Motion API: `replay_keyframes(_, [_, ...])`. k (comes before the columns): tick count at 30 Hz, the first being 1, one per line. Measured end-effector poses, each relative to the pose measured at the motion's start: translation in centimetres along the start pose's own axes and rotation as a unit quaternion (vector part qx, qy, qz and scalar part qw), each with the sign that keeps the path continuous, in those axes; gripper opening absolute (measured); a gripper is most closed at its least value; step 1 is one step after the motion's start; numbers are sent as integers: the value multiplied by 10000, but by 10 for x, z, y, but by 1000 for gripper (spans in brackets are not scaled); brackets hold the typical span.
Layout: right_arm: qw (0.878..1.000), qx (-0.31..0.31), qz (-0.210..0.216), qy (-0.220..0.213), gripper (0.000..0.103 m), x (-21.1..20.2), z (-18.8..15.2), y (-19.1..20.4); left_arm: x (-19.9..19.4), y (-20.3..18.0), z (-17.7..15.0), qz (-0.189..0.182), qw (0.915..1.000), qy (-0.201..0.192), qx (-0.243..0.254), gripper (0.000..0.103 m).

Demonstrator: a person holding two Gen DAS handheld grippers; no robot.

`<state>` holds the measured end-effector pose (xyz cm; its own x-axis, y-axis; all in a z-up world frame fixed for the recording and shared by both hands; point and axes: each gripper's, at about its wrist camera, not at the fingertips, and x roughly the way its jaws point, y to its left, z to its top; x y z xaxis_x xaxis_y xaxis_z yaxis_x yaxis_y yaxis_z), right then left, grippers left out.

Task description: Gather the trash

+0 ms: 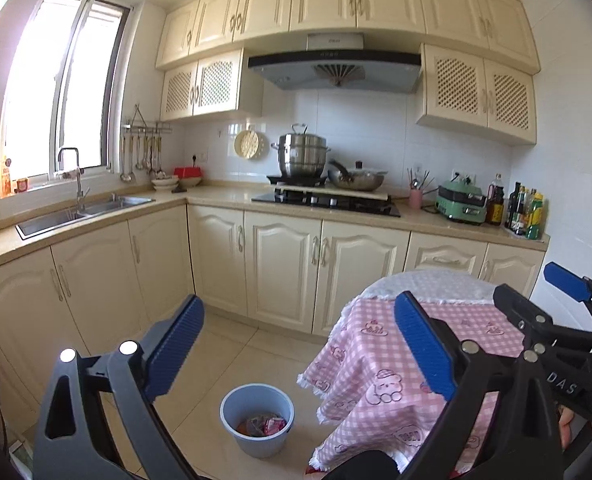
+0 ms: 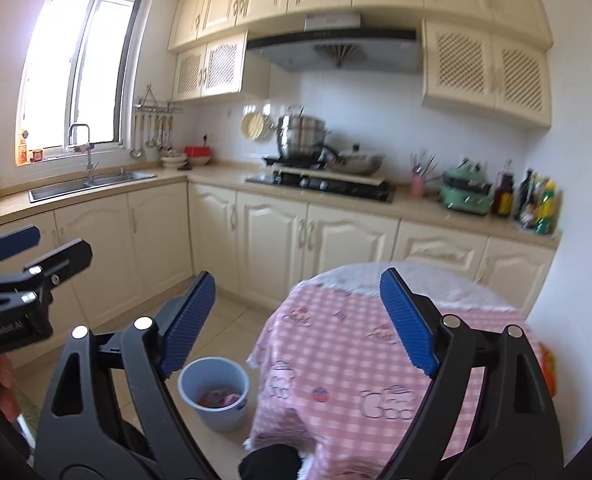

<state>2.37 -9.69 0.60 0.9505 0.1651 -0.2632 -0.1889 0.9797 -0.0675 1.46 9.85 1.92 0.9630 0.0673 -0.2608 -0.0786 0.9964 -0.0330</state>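
Plainly, both tools are held high and carry nothing: the left black two-finger gripper with blue ribbed pads (image 1: 298, 346) has its fingers spread wide apart, and the right black two-finger gripper with blue ribbed pads (image 2: 298, 322) stands equally wide, with nothing between the pads of either. The task's goal, the pale blue round plastic bin (image 1: 257, 418), sits on the tiled floor just beside the near-left edge of the round table draped in pink checked cloth (image 1: 376, 344); it already holds some red and orange wrappers (image 1: 262, 426), so part of the collecting looks done. On the far right of that table, at the edge of the right wrist view, an orange-and-green packet (image 2: 548, 364) peeks out from behind the gripper; it may be remaining trash, though too little of it shows to be sure.

Risks, as I judge them: the packet lies at the table's far side from the bin, so a carry across the cloth could snag its fringe; a thin wrapper could slip from ribbed pads if pinched at a corner; the bin is light and stands close to the hanging cloth, so a careless drop could miss it or tip it.
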Motion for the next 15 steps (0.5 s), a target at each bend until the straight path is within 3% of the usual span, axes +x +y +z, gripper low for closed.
replay_keyframes(7, [9986,-22,-336,-404,89,-53,-1,-19,-44,-26,8,-42,9987,-490,117,94])
replay_keyframes(15, [9960,98,-532,-713,91,-83,-2,-33,-61,-54,7,-134,9969,-671,390,94])
